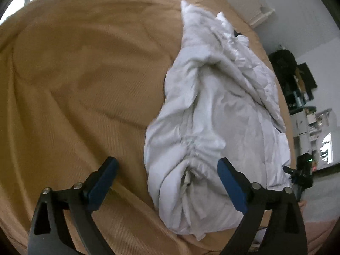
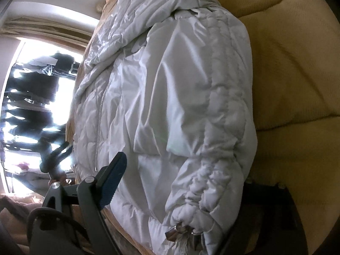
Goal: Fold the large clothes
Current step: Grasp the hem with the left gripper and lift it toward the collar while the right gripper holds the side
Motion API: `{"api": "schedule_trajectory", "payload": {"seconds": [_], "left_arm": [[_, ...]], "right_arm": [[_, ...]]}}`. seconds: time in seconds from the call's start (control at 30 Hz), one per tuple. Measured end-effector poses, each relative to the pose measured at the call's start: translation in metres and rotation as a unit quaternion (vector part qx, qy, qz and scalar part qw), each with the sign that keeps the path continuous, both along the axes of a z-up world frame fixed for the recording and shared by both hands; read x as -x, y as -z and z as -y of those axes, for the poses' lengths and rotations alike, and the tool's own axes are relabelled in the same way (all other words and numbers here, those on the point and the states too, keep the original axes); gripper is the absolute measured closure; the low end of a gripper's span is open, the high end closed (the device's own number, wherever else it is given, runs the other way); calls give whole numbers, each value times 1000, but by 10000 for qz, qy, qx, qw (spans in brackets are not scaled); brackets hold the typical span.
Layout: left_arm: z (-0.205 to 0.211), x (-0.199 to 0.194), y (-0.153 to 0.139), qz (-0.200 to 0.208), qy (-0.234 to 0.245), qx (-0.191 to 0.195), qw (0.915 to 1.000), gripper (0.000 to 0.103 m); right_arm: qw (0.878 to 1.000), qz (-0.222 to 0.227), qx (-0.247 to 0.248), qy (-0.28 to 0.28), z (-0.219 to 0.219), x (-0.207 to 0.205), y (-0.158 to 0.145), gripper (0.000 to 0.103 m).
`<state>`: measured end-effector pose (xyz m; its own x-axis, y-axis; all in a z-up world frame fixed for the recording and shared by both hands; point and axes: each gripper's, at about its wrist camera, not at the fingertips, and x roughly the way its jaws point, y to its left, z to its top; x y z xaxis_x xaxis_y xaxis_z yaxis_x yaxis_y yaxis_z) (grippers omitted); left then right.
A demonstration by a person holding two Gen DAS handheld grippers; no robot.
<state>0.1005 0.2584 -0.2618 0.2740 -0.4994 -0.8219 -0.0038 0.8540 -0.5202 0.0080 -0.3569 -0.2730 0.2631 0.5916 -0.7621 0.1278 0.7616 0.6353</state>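
White jacket [image 1: 212, 114], left gripper [image 1: 167, 171] angled down, agape

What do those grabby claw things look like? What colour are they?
Each one is a black claw with two fingers. The left gripper has angular black arms with round silver bolts, and flat blue pads on the insides of its fingers. The right gripper looks the same; only one of its fingers shows clearly, with a ridged blue pad. A dark cable loops behind it.
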Motion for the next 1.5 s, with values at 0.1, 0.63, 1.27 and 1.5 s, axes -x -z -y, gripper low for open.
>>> {"api": "schedule_trajectory", "payload": {"seconds": [0.1,0.63,1.27,1.5], "left_arm": [[13,-3,22,-281,162,1137,9930,1],[51,13,-23,86,1001,585,9932,89],[45,-173,-139,1200,482,1562,9792,88],[67,-326,-90,712,-249,1097,9911,88]], "right_arm": [[10000,1,-79,-4,-2,-1,0,15],[9967,680,-363,-256,-17,1,-45,74],[9781,1962,-673,169,23,-118,-130,80],[9794,1636,-693,958,33,-272,-110,77]]}}
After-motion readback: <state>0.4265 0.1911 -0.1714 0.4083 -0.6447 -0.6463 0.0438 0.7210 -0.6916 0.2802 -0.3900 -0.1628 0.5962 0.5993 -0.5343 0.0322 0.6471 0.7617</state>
